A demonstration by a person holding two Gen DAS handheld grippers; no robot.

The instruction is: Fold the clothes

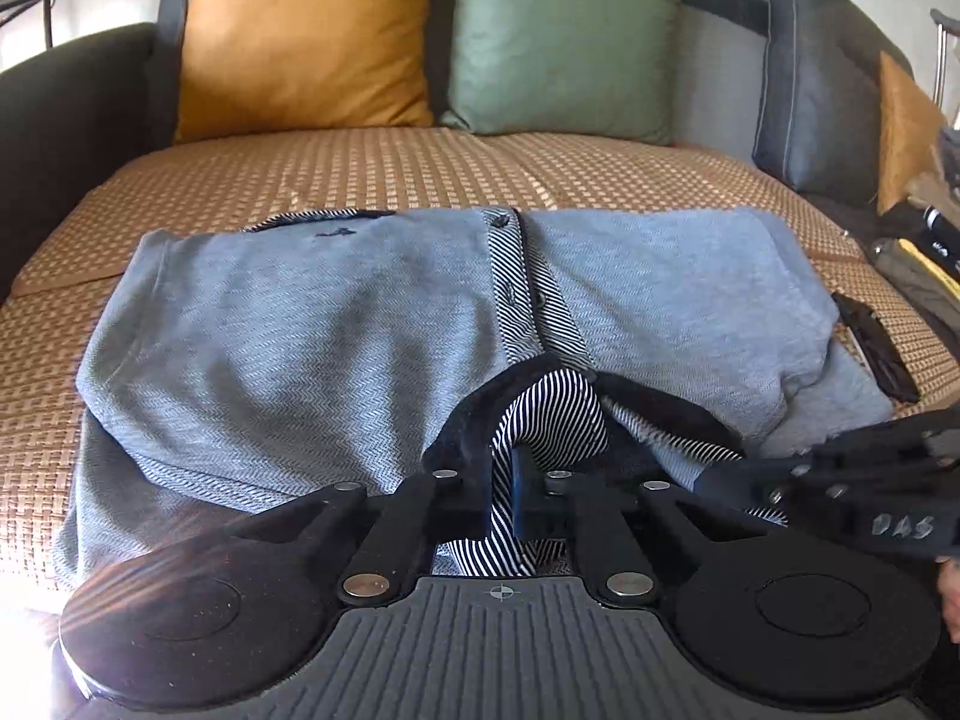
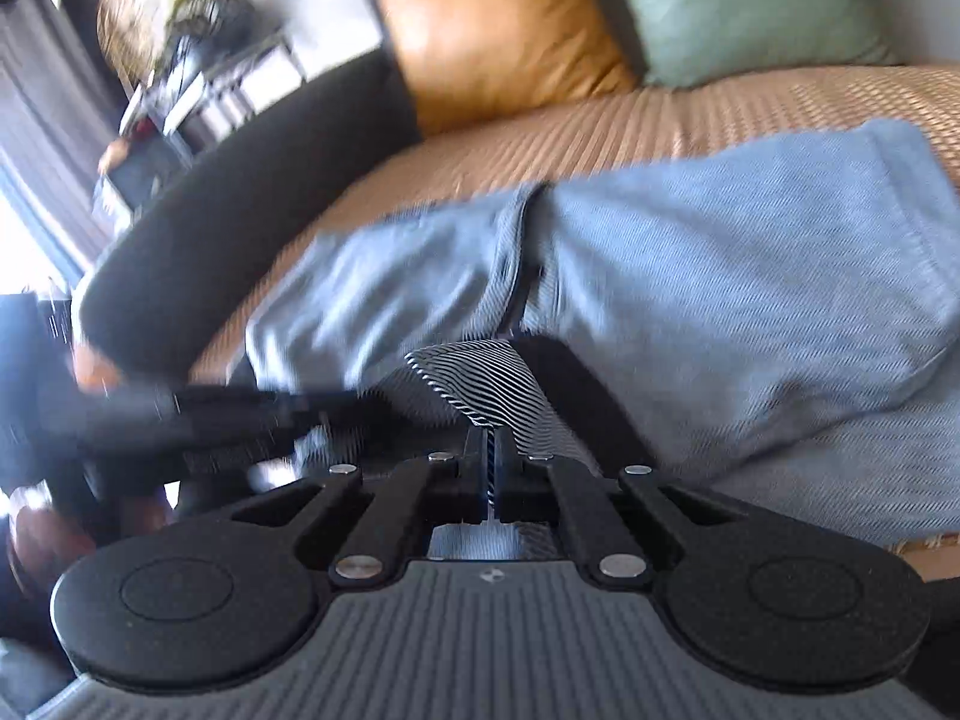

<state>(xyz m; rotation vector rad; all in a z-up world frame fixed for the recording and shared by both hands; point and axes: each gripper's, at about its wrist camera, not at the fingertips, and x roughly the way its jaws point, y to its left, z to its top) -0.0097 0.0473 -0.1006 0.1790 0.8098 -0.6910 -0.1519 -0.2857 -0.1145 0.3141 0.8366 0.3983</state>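
A grey polo shirt point(image 1: 312, 324) lies on the woven sofa mat, front up, with a striped button placket point(image 1: 522, 294) and a dark collar lined in black-and-white stripes point(image 1: 552, 414). My left gripper point(image 1: 503, 480) is shut on the collar near the camera. My right gripper point(image 2: 492, 468) is shut on the striped collar point(image 2: 480, 384) too; it also shows blurred at the right edge of the left wrist view point(image 1: 840, 480). The shirt point(image 2: 720, 276) fills the right wrist view. The left gripper shows blurred at the left of the right wrist view point(image 2: 180, 414).
The woven brown mat point(image 1: 372, 174) covers the sofa seat. An orange cushion point(image 1: 306, 30), a green cushion point(image 1: 564, 36) and a grey cushion point(image 1: 816, 78) stand at the back. A dark armrest point(image 2: 240, 210) is at the left. Dark objects point(image 1: 876, 348) lie at the right.
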